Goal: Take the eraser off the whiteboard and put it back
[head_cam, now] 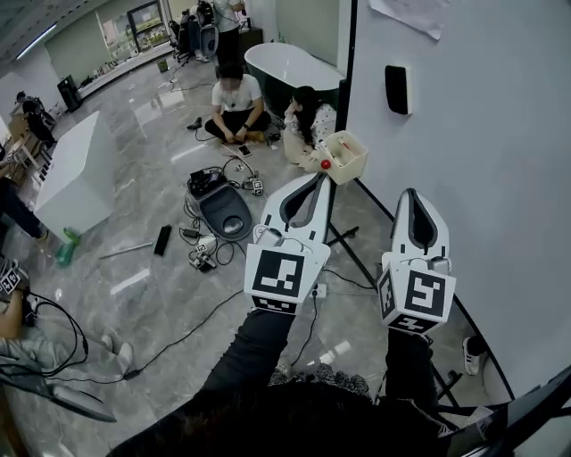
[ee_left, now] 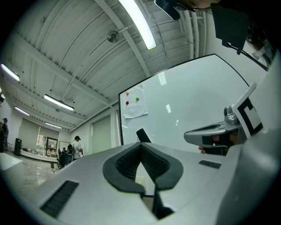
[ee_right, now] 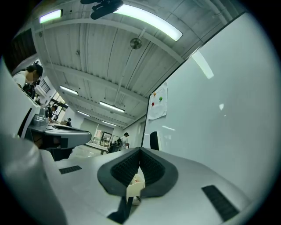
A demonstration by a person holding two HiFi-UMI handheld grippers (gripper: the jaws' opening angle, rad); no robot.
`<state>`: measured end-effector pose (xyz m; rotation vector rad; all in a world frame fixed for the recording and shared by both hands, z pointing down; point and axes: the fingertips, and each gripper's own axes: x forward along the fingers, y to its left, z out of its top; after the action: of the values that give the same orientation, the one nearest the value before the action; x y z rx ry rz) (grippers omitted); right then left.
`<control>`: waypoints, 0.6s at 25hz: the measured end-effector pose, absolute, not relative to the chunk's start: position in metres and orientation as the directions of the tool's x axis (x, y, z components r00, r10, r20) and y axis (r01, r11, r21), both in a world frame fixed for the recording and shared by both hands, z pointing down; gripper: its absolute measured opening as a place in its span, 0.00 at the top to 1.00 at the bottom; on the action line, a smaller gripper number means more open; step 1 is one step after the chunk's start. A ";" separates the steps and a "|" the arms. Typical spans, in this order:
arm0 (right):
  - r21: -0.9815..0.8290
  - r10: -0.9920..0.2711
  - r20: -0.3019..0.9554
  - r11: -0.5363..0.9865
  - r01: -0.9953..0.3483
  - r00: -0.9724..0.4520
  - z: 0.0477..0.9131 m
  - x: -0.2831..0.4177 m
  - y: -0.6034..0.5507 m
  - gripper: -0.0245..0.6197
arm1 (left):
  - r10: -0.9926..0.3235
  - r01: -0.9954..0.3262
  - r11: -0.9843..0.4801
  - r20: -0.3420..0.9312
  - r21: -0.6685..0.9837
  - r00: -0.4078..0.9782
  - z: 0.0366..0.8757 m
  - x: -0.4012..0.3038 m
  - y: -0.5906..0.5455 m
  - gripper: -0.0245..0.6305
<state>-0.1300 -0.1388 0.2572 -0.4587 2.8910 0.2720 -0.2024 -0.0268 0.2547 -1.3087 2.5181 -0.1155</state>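
Whiteboard point(head_cam: 482, 161) edge runs between left gripper point(head_cam: 318, 178) and right gripper point(head_cam: 410, 193), eraser point(head_cam: 396, 89) beyond.

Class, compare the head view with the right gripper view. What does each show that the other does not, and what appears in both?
Only the head view: two seated people, cables and a white tub.
Only the right gripper view: the ceiling and its strip lights.
Both: the whiteboard with the eraser stuck on it and a paper pinned to it, plus the left gripper and the right gripper, each shut and holding nothing.
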 end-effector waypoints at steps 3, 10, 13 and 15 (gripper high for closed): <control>0.135 -0.335 -0.221 0.919 -0.369 -0.916 0.260 -0.140 -0.136 0.95 | -0.836 -0.811 0.544 -0.214 -0.215 -0.505 0.257 -0.218 -0.024 0.95; 0.146 -0.427 -0.213 0.875 -0.461 -0.879 0.265 -0.151 -0.121 0.95 | -0.886 -0.864 0.456 -0.205 -0.214 -0.416 0.263 -0.237 -0.020 0.95; 0.156 -0.447 -0.208 0.863 -0.480 -0.870 0.267 -0.155 -0.119 0.95 | -0.893 -0.875 0.440 -0.201 -0.203 -0.402 0.268 -0.246 -0.019 0.95; 0.161 -0.463 -0.202 0.853 -0.496 -0.863 0.267 -0.156 -0.120 0.95 | -0.902 -0.886 0.421 -0.195 -0.193 -0.386 0.271 -0.248 -0.022 0.95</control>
<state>-0.1559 -0.1205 0.2672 -0.7485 2.8730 0.3126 -0.2483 -0.0222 0.2713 -1.5558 2.4096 -0.0829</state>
